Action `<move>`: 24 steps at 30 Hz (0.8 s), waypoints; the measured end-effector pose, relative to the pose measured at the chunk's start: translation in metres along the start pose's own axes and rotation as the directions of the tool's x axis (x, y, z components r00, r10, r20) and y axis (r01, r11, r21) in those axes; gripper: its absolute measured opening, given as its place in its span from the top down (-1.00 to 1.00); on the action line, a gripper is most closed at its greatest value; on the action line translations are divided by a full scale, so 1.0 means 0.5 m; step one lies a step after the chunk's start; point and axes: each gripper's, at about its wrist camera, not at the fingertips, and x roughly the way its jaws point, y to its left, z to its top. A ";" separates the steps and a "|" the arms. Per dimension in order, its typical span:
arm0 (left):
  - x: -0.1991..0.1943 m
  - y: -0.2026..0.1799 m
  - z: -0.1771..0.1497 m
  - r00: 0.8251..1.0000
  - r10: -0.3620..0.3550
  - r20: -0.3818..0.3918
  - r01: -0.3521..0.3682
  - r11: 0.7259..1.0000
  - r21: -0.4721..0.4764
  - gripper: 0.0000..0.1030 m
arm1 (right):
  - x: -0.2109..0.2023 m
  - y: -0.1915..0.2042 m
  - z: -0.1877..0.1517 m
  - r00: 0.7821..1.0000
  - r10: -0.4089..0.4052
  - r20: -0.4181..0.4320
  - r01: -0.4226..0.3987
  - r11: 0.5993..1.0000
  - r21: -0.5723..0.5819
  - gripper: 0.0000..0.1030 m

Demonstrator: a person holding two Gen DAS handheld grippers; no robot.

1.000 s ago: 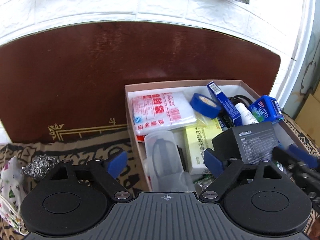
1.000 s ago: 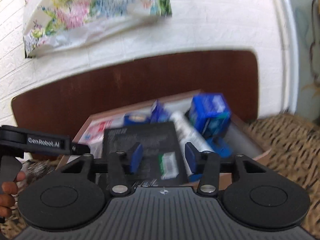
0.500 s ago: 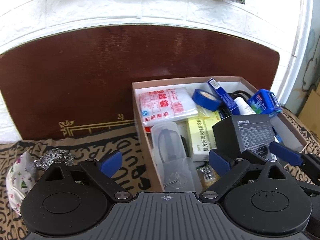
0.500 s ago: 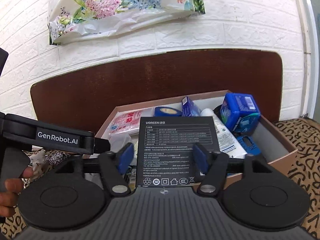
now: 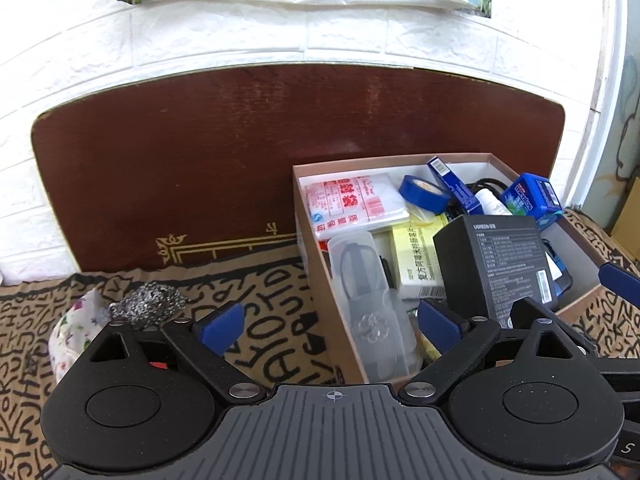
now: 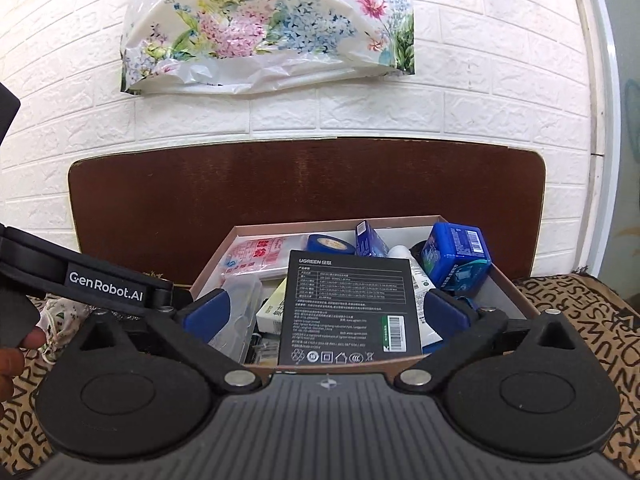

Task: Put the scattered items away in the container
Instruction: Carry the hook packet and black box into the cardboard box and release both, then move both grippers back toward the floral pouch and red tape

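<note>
The right gripper (image 6: 326, 314) has just opened wide. The black carton (image 6: 350, 308) stands free between its pads, inside the cardboard box (image 6: 516, 300).

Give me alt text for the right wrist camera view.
Open right tongs, their jaws just spread wide, frame an upright black box standing in a cardboard container packed with small items. Behind are a brown headboard, white brick wall and floral bag.

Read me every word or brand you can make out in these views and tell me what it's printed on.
"UGREEN" tops the black box standing in the cardboard box; its fine print is too small.
"GenRobot.AI" is on the black strap of the other tool.
The red print on the clear bag and the characters on the yellow carton are Chinese, too small to quote.
</note>
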 end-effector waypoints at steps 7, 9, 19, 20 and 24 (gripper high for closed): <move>-0.045 0.037 -0.057 1.000 -0.004 -0.021 0.002 0.998 -0.063 -0.93 | -0.039 0.041 -0.015 0.999 0.047 -0.018 -0.048 0.997 -0.067 -0.99; -0.059 0.061 -0.081 1.000 0.003 -0.028 -0.005 0.996 -0.091 -0.93 | -0.048 0.064 -0.024 0.997 0.076 -0.028 -0.078 0.993 -0.094 -0.99; -0.121 0.215 -0.186 0.993 0.103 -0.052 -0.111 0.976 -0.187 -0.93 | -0.063 0.223 -0.062 0.957 0.277 -0.086 -0.288 0.938 -0.191 -0.99; -0.124 0.231 -0.193 0.992 0.112 -0.055 -0.121 0.973 -0.198 -0.93 | -0.062 0.237 -0.066 0.953 0.289 -0.093 -0.303 0.932 -0.199 -0.99; -0.127 0.287 -0.212 0.989 0.137 -0.063 -0.148 0.960 -0.238 -0.93 | -0.046 0.293 -0.078 0.935 0.329 -0.129 -0.351 0.907 -0.231 -0.99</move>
